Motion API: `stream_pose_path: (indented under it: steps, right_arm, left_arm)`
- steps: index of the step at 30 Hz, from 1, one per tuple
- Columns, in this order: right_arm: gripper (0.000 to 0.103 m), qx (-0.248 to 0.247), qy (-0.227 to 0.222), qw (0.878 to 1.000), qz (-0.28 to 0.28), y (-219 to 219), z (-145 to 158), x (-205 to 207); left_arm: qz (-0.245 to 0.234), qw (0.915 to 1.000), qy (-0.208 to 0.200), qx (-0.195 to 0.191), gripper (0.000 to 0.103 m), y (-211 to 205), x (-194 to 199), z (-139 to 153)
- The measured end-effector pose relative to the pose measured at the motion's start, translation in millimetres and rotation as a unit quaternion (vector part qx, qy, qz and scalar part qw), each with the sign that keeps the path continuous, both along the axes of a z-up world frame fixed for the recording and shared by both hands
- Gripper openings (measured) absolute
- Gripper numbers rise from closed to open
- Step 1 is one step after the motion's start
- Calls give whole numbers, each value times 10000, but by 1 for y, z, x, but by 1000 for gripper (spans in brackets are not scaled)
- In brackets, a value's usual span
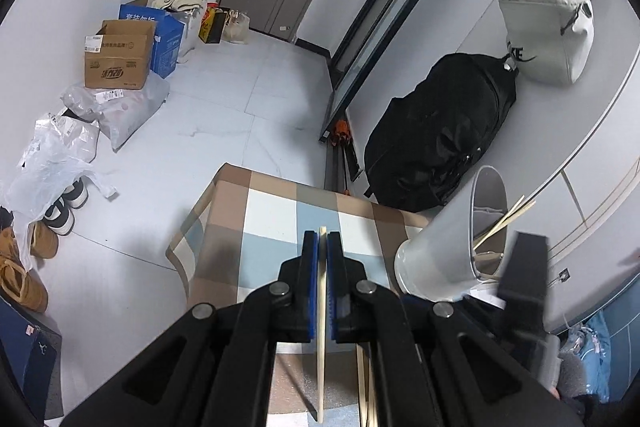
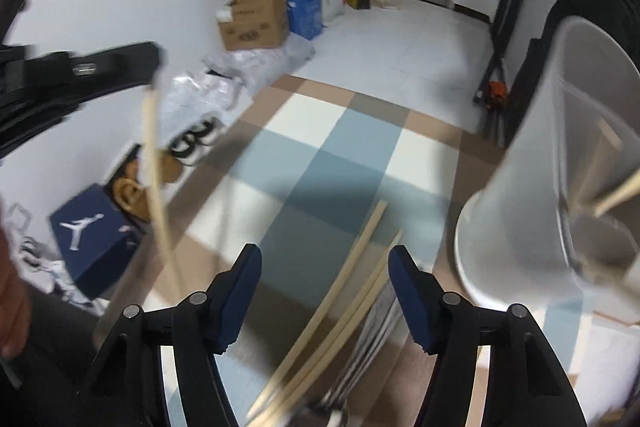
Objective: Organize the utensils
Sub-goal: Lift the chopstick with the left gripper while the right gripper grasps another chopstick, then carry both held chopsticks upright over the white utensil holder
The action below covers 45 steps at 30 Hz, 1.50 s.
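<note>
Left wrist view: the left gripper is clenched on one wooden chopstick above the checkered tablecloth; the right gripper stands released over loose chopsticks beside the white cup

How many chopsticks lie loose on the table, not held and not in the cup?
2 chopsticks lie side by side on the checked table, between the open right gripper's fingers; more may be hidden below the frame.

The left gripper points steeply downward, its 2 blue-padded fingers pressed together on 1 chopstick. The right gripper tilts down more sharply, its jaws parted with nothing pinched between the pads.
</note>
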State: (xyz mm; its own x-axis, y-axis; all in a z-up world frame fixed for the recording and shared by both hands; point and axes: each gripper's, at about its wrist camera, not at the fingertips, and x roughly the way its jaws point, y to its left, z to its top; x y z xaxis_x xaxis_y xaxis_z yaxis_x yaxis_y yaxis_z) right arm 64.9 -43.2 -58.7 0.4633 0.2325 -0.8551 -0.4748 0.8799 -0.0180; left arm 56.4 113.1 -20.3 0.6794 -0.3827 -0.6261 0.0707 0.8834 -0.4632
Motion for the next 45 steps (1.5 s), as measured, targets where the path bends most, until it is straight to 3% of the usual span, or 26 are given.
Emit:
stream_pose_path:
  steps: [1, 4, 6, 11, 19, 28, 33, 36, 45]
  right_arm:
    - [63, -61, 45, 10000, -33, 2, -2, 5]
    - [46, -431, 231, 9986, -222, 9, -14, 25]
    - [40, -667, 131, 9972, -301, 13, -15, 32]
    - [34, -680, 223, 9968, -368, 20, -8, 42]
    - [35, -684, 104, 9976, -24, 37, -10, 24]
    - [35, -904, 467, 9937, -478, 28, -32, 45]
    - [30, -666, 726, 9934, -580, 21, -36, 53]
    - [8, -465, 822, 9940, -543, 21, -36, 55]
    - [6, 137, 457, 9979, -432, 9, -19, 33]
  left_arm:
    - [-12, 10000, 5, -37, 0, 2, 0, 0]
    - [-4, 10000, -18, -29, 0, 6, -1, 0]
    - [-3, 10000, -38, -41, 0, 9, -2, 1]
    - [12, 9999, -41, -147, 0, 16, -3, 4]
    - [55, 9999, -49, -137, 0, 17, -5, 4]
    - [77, 9998, -60, -199, 0, 22, -7, 5]
    - [86, 9995, -17, -299, 0, 24, -6, 4]
    - [70, 9995, -18, -322, 0, 24, -6, 4]
    - [16, 9993, -88, -365, 0, 22, -8, 8]
